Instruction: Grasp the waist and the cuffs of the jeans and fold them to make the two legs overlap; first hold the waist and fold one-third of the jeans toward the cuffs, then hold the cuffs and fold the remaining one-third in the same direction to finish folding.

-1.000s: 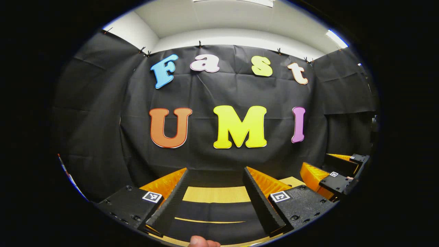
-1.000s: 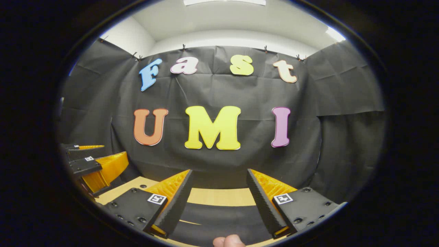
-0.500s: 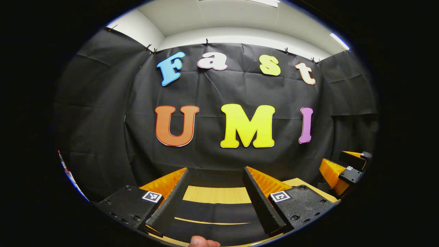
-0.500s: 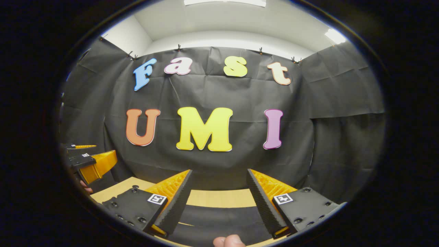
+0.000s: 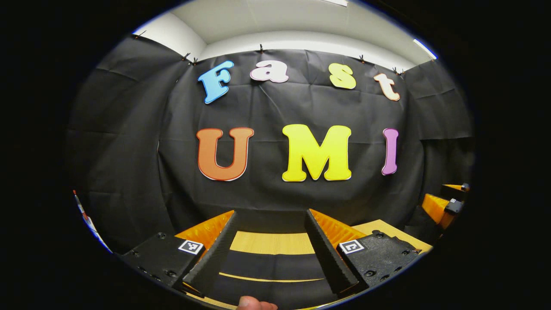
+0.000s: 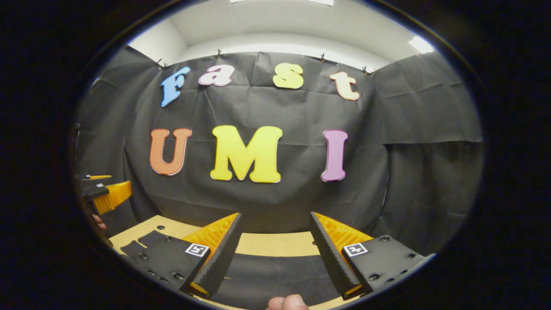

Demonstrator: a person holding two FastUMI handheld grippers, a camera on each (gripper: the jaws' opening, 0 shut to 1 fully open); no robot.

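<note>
Dark jeans (image 5: 271, 265) lie flat on the wooden table (image 5: 271, 243), showing as dark bands low between my left gripper's fingers. My left gripper (image 5: 270, 213) is open above them, holding nothing. In the right gripper view the jeans (image 6: 275, 275) spread as a dark sheet under my right gripper (image 6: 275, 214), which is open too with nothing between its fingers. Each gripper also shows far off at the edge of the other view: the right gripper (image 5: 447, 202) at the right edge, the left gripper (image 6: 101, 193) at the left edge.
The black cloth wall (image 5: 275, 103) rises just behind the table's far edge. A thumb tip (image 5: 254, 303) shows at the bottom of the left gripper view, and another thumb tip (image 6: 286, 302) in the right gripper view. Bare wood (image 6: 168, 226) lies at the table's left.
The two grippers have drawn apart: each sits smaller and nearer the edge of the other's view. Both stay open. The right gripper view has swung right and shows more tabletop.
</note>
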